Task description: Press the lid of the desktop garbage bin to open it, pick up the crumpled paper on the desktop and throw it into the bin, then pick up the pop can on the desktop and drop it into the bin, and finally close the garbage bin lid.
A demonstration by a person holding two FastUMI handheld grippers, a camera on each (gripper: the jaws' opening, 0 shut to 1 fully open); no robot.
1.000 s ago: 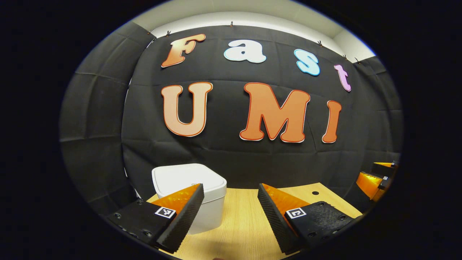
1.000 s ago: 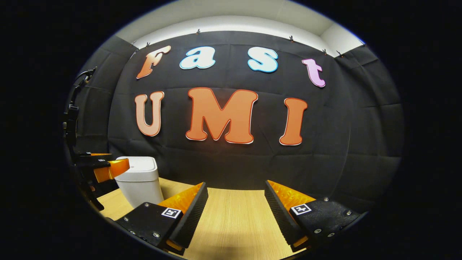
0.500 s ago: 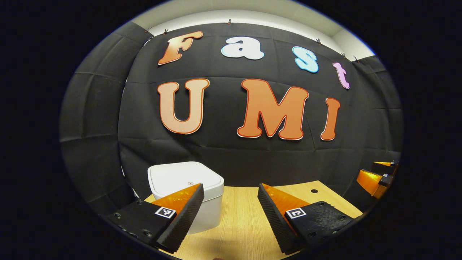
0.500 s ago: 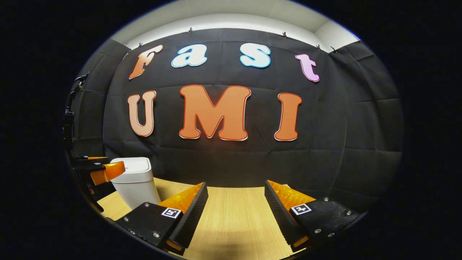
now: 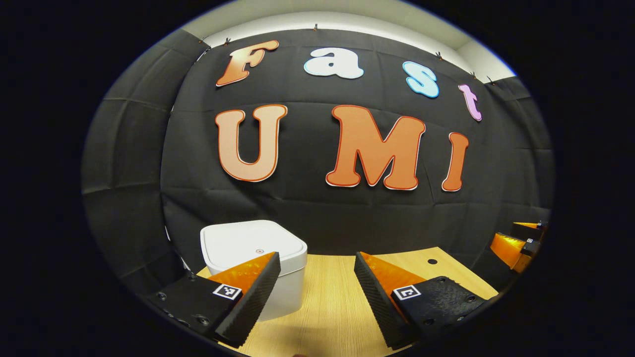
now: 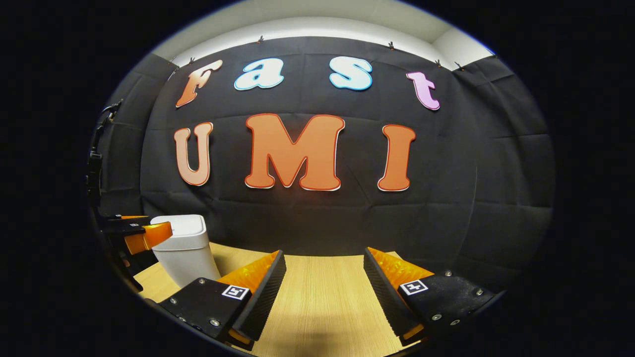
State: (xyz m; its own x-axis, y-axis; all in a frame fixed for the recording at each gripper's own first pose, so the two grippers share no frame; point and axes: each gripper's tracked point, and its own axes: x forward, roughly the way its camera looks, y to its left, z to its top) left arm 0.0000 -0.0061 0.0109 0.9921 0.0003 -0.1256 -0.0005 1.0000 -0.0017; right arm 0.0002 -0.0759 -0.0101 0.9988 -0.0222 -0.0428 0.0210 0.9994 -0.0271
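Claws on both sides stand wide apart and hold nothing; in the left gripper view the left claw hangs over the light wooden counter with bare wood showing between its two fingers, and neither finger touches anything; the white garbage bin stands on the counter just behind the left-hand finger, which covers part of its front, and whether that finger's tip is clear of the bin cannot be told from this angle; the bin's lid lies flat and closed, with a small round mark near its front edge; a small dark hole sits in the counter toward the far right, and past it, at the edge of the view, the right claw shows well apart from the bin; in the right gripper view the right claw is likewise spread open above the counter, empty, with only wood between its fingers; the bin stands at the far left of that view, lid down, and the left claw hovers just beside its upper left edge, fingers level with the lid.
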